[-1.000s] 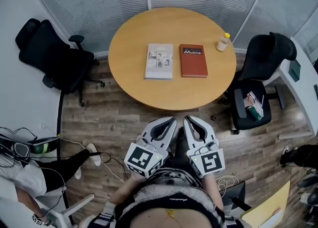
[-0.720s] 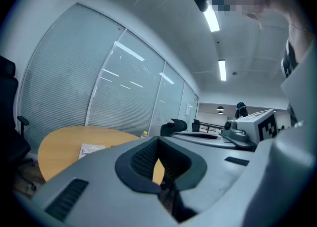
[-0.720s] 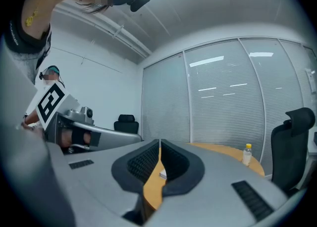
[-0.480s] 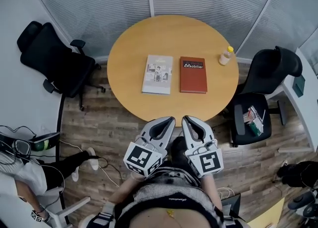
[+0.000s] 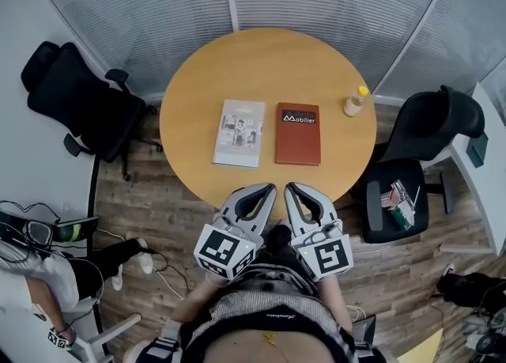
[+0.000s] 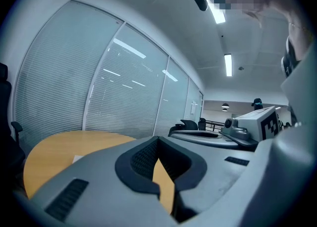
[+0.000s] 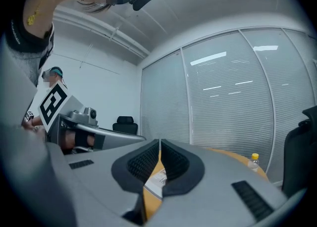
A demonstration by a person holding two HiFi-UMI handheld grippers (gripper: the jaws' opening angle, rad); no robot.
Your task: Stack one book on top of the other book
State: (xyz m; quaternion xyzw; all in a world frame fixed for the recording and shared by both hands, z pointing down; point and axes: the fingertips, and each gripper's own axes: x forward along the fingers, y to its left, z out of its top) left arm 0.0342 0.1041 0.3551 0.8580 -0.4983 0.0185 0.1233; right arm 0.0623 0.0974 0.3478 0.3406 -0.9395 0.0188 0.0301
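As it lies flat, red book point(image 5: 298, 134), cover reading "Mobilier"

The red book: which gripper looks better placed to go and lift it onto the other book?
Probably the right. The right gripper sits almost straight in line with the red book, while the left gripper is nearer the pale book. Both have shut, empty jaws, well short of the books.
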